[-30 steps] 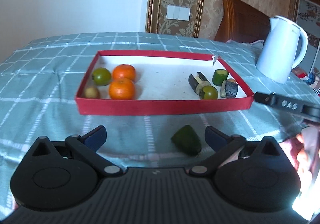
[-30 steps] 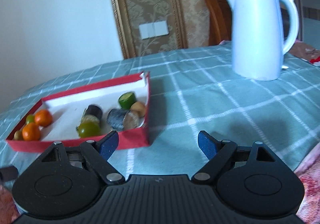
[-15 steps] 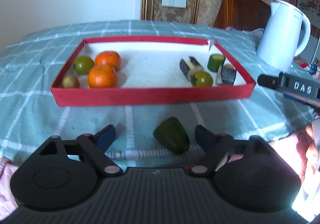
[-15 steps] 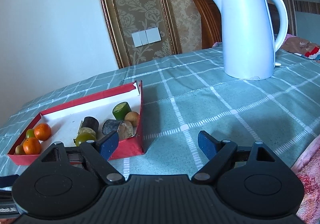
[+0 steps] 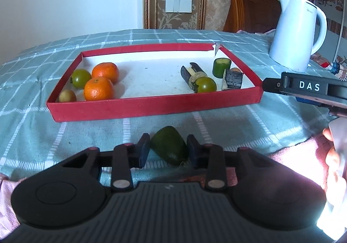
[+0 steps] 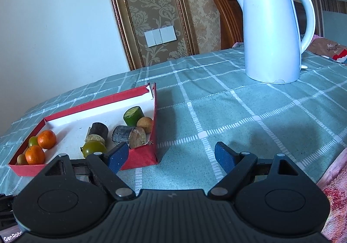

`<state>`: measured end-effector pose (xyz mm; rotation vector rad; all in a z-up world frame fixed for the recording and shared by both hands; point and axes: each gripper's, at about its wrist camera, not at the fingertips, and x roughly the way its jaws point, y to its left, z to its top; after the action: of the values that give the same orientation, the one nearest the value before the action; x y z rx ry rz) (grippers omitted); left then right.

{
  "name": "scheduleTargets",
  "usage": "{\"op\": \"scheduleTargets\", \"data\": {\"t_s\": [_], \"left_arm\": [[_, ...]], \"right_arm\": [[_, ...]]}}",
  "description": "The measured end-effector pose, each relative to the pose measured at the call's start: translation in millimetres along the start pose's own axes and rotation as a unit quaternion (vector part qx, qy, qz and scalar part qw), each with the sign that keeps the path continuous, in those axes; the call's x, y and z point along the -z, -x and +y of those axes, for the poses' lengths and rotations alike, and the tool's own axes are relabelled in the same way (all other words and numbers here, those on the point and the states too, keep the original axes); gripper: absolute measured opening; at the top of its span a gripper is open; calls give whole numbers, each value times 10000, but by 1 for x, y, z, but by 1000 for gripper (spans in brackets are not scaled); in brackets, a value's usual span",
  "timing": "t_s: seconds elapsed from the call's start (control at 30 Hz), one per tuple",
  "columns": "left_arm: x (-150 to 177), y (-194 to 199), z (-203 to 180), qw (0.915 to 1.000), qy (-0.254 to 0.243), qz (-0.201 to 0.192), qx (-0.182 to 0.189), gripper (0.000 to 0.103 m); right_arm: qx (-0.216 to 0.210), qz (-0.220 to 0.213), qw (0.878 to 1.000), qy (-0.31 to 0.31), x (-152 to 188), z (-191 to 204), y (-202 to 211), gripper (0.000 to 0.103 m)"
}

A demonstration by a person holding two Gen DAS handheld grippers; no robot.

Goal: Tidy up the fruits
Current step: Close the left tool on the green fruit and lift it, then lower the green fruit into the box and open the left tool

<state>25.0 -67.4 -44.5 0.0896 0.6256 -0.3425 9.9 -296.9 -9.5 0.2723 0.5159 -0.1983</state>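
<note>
Laid out on a teal checked tablecloth (image 5: pixel 238 125): a shallow red tray (image 5: pixel 151 108) with a white floor, holding two clusters. At its left end, a small yellowish fruit (image 5: pixel 67 96) nearest the front wall, a green tomato (image 5: pixel 81 78) behind it, and two tangerines (image 5: pixel 98 89) touching each other just to the right. Bare white floor in the middle. At the right end, a dark cut cylinder piece (image 5: pixel 193 73), a second green tomato (image 5: pixel 206 84) touching it, an upright green cut piece (image 5: pixel 220 67), a small brown round fruit (image 6: pixel 144 124) against the right wall, and another dark cut chunk (image 5: pixel 233 79). Near side of the tray, on the cloth: a dark green avocado (image 5: pixel 170 147), outside the tray, clasped between the blue pads of the left gripper (image 5: pixel 168 151), jaws just closed in on it. Farther right, the right gripper (image 6: pixel 168 156) spread wide over bare cloth, nothing between its pads. Far right, a white electric kettle (image 6: pixel 273 32) standing upright, well apart from the tray.
</note>
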Motion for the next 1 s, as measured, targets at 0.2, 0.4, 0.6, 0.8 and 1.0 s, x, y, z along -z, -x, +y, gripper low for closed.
{"op": "scheduleTargets", "data": {"t_s": [0.2, 0.4, 0.6, 0.8, 1.0], "left_arm": [[-4, 2, 5, 9999, 76, 31, 78, 33], [-17, 12, 10, 9997, 93, -170, 121, 33], [-39, 10, 22, 9992, 196, -357, 39, 33], [-63, -9, 36, 9984, 206, -475, -228, 33], [-79, -39, 45, 9984, 201, -376, -382, 33]], "right_arm": [[3, 23, 10000, -10, 0, -1, -1, 87], [-1, 38, 10000, -13, 0, -1, -1, 87], [-8, 71, 10000, 2, 0, 0, -1, 87], [10, 103, 9999, 12, 1, 1, -2, 87], [35, 141, 9999, 26, 1, 2, -3, 87]]}}
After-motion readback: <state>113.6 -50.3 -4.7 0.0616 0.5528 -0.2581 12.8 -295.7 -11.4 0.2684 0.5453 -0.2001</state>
